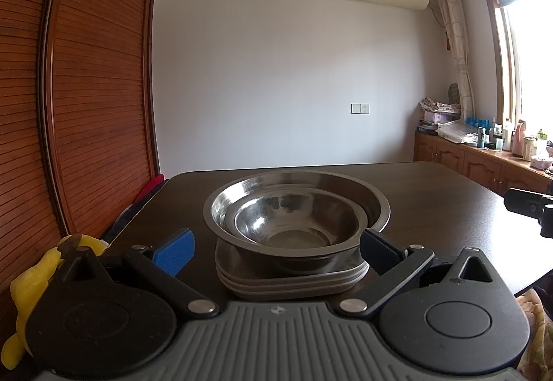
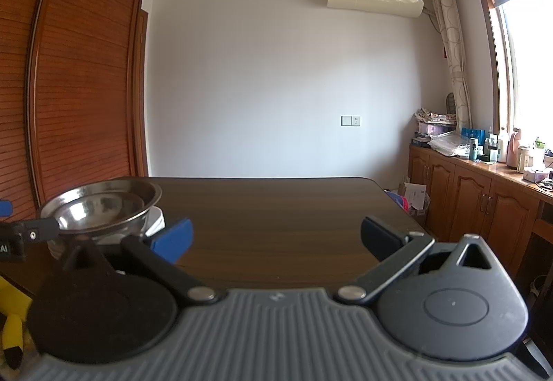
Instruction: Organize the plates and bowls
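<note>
From the left wrist camera, the left gripper (image 1: 276, 251) is held low and level over the near edge of the dark wooden table (image 1: 432, 201), aimed straight ahead at the far wall, its two fingers spread wide and holding nothing. The blue-padded finger (image 1: 174, 251) stands to one side of the crockery and the dark finger (image 1: 380, 251) to the other, so the pile sits in the gap between them; whether either pad touches it cannot be told. That pile is a stack of grey plates (image 1: 290, 281) lying flat on the table, carrying a large steel bowl (image 1: 373, 201) with a smaller steel bowl (image 1: 297, 218) nested inside, both upright with mouths facing up; the small one sits toward the near side of the large one. Part of the right gripper (image 1: 528, 208) shows at the frame's right edge, above the table. From the right wrist camera, the right gripper (image 2: 276, 239) is also level and points at the same wall, over bare tabletop (image 2: 276, 208), fingers wide apart and empty. The nested bowls (image 2: 103, 208) and plates beneath appear at the left of this view, well apart from this gripper's gap, with a dark part of the left gripper (image 2: 31, 234) reaching in beside them.
</note>
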The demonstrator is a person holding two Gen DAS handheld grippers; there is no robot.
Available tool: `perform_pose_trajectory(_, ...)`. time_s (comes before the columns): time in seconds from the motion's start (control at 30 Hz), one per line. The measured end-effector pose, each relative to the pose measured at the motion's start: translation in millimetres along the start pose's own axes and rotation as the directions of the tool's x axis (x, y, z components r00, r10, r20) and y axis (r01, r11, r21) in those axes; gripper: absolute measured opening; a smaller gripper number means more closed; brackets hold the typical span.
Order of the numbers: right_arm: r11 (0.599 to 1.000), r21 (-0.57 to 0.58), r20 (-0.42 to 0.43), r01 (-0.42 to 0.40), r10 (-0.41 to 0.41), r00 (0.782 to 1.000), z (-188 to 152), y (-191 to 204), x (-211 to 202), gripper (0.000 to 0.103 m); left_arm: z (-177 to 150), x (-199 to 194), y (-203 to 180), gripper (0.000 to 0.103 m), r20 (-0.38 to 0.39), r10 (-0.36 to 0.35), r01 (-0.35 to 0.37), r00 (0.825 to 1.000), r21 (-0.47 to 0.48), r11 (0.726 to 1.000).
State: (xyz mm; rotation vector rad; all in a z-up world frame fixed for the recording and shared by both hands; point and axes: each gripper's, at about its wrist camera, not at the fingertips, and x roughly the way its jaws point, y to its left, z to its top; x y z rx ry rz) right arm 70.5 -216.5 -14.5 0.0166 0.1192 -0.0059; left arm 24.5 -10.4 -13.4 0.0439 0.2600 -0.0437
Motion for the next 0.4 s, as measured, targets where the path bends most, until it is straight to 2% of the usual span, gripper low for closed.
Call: perform_pose_trajectory(0.4, 1.0, 0.001, 0.001, 0.0, 0.0, 1.0, 0.0, 0.1, 0.0, 0.103, -0.8, -0.1, -0.2, 0.103, 0.002, 0.003, -0.003, 1.0, 0.001, 1.0)
